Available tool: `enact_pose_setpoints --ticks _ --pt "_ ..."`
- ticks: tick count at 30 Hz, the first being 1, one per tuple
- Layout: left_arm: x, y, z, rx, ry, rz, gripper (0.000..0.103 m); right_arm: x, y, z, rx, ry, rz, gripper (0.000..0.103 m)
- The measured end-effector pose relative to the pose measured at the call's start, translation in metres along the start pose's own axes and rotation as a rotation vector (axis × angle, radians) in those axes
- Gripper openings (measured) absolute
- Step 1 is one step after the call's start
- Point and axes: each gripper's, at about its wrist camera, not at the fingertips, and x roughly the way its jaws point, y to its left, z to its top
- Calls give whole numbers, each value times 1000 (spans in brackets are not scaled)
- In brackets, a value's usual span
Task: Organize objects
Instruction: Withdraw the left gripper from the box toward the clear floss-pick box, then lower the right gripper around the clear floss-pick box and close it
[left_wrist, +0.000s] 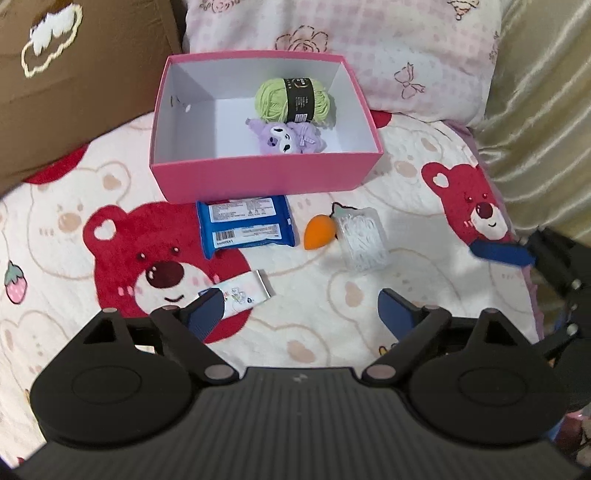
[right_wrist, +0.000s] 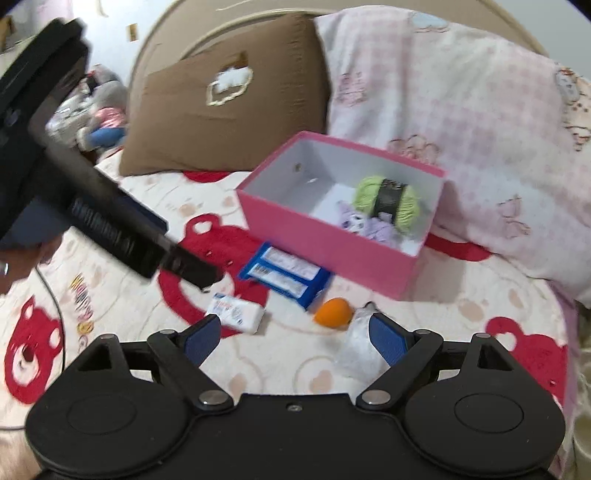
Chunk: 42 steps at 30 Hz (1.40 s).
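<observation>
I am holding my left gripper (left_wrist: 299, 312) spread wide over the bear-print blanket (left_wrist: 92, 177), gripping nothing; its left pad is overlapping the white tube (left_wrist: 243, 293). My right gripper (right_wrist: 291, 338) is gaping too, empty, with the clear packet (right_wrist: 354, 350) just beside its right pad. The pink box (left_wrist: 266, 177) is sitting ahead, holding green yarn (left_wrist: 291, 100) and a purple plush (left_wrist: 286, 137); bare blanket is lying between my pads.

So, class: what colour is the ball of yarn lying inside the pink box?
Light green yarn with a black paper band, clearest in the left wrist view.
</observation>
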Motion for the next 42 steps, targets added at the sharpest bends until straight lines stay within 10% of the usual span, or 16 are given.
enact_pose_setpoints --ticks 7,22,42 --pt "36 9 -22 -66 59 -98 91 23 -5 -31 0 8 60 90" --pt "101 -8 -30 -61 110 -133 91 94 -52 -75 30 83 -102 90" --pt "146 -27 -16 -73 -30 -78 88 116 -56 -72 9 74 -26 90"
